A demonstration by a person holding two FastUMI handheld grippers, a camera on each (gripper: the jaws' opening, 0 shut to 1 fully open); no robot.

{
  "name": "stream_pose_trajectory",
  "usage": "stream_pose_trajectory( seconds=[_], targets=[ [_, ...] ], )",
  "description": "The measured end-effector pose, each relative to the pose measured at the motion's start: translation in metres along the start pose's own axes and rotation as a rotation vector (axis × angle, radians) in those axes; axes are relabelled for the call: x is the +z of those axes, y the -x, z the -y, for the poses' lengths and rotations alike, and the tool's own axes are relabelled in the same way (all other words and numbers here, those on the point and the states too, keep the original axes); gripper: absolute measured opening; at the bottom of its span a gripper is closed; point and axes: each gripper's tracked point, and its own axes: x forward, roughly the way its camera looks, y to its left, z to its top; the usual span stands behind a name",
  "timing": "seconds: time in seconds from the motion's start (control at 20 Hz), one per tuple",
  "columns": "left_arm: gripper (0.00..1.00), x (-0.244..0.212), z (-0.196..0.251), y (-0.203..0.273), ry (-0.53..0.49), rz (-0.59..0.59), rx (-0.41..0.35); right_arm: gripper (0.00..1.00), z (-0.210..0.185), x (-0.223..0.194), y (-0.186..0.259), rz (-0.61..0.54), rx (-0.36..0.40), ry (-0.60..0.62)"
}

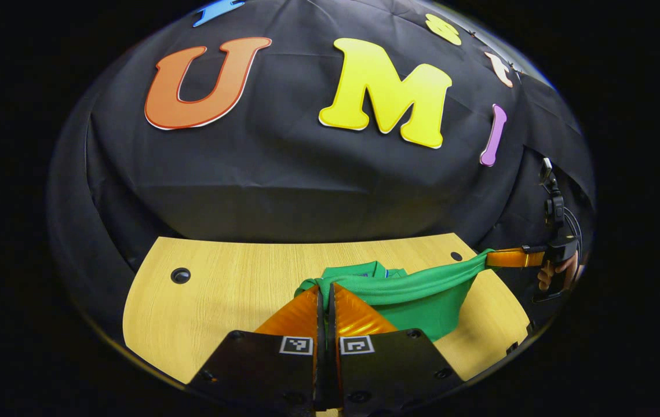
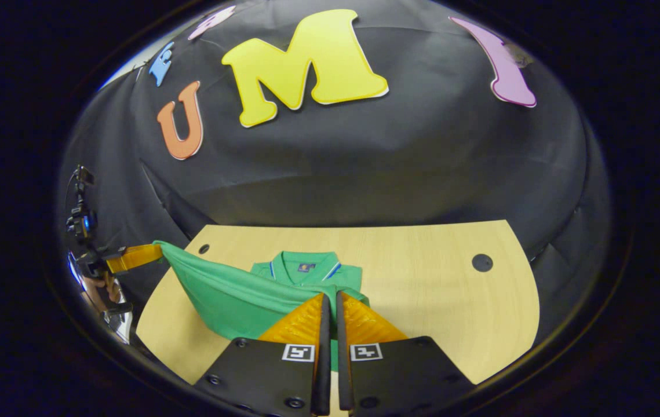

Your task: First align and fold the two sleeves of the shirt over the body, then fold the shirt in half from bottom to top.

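1. Left gripper view:
   - Left gripper (image 1: pixel 325 288) low at the near edge, fingers pressed almost together on a bunch of green cloth: pinching one corner of the shirt (image 1: pixel 422 301) so the hem can be carried.
   - Shirt draped over the wooden table (image 1: pixel 219 278), right of centre, collar (image 1: pixel 364 269) at the far end, lower part lifted clear of the top.
   - Held edge stretched as a band up and right to the right gripper (image 1: pixel 489 259), far right past the table's edge, gripped by a hand (image 1: pixel 555 272); fingers there seemingly closed on the cloth, though too small for certainty.
   - Band taut, probably to keep the hem straight for an even fold.

2. Right gripper view:
   - Right gripper (image 2: pixel 330 296) at the near edge, fingers nearly shut with green cloth between them: pinching the other bottom corner.
   - Shirt (image 2: pixel 231 301) seen from the opposite side, collar (image 2: pixel 305 263) flat on the table (image 2: pixel 451 289) at the far end, body narrow there, sleeves apparently already folded in.
   - Hem rising left to the left gripper (image 2: pixel 159 248), beyond the table's left edge.
   - Cloth sagging like a hammock between the two holds.
   - Judged step: bottom-to-top fold under way, hem raised but not yet laid on the collar end.
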Motion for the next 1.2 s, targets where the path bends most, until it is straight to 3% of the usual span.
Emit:
stream_pose_trajectory(
  seconds=[0.2,0.55,0.85,0.9,1.2],
  targets=[
    [0.03,0.004,-0.012,-0.04,0.035,0.012,0.022,0.08,0.002,0.012,-0.04,0.033,-0.011,0.036],
    [0.03,-0.028,-0.035,-0.109,0.088,-0.004,0.088,0.08,0.018,0.012,-0.117,0.065,-0.04,0.096],
    [0.03,-0.057,-0.051,-0.151,0.057,-0.048,0.147,0.05,0.04,0.008,-0.155,0.094,-0.072,0.129],
    [0.04,-0.06,-0.052,-0.156,0.058,-0.05,0.15,0.08,0.044,0.005,-0.16,0.093,-0.083,0.14],
    [0.06,-0.071,-0.055,-0.184,0.041,-0.045,0.147,0.05,0.047,0.0,-0.188,0.097,-0.128,0.149]
  ],
)
